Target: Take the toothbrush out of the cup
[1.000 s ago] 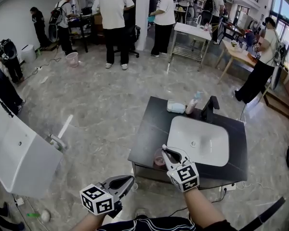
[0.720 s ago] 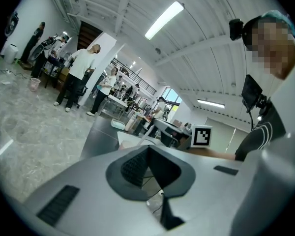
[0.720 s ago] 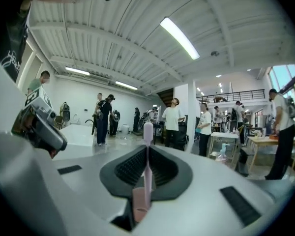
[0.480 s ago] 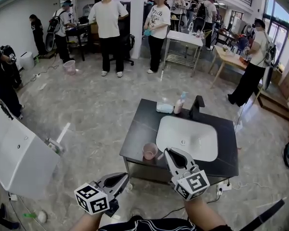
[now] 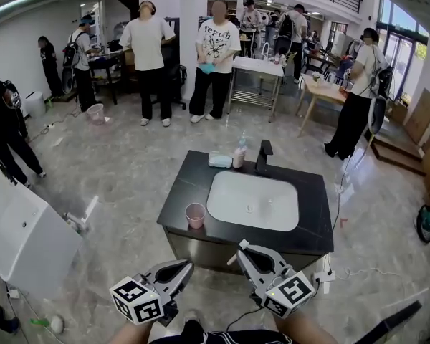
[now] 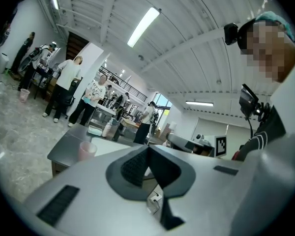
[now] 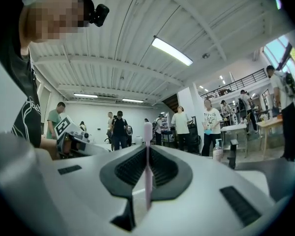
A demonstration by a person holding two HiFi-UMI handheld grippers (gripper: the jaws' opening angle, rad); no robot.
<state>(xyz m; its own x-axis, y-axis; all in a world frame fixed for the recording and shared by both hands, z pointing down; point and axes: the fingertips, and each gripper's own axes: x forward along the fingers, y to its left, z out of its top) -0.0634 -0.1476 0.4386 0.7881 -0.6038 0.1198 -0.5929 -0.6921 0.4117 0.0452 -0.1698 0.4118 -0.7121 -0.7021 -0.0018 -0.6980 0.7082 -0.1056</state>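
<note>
A pale pink toothbrush [image 7: 148, 132] stands upright between the pads of my right gripper [image 7: 147, 150], which is shut on its handle; the head sticks up above the jaws. In the head view the right gripper [image 5: 244, 251] hovers in front of the black counter [image 5: 183, 192], below and right of the pink cup [image 5: 196, 215], clear of it. The cup stands near the counter's front left corner with nothing showing in it. My left gripper [image 5: 179, 269] hangs lower left of the counter, pads together with nothing between them. The left gripper view shows the cup [image 6: 87, 150] ahead to the left.
A white sink basin [image 5: 252, 201] is set in the counter, with a black faucet [image 5: 264, 156], a soap bottle [image 5: 241, 153] and a soap dish [image 5: 220, 160] behind it. Another white basin [image 5: 21, 228] stands at left. Several people stand at the tables at the back.
Both grippers have drawn back and up from the counter. The right one was at the cup and is now clear of it, with the toothbrush in its jaws.
</note>
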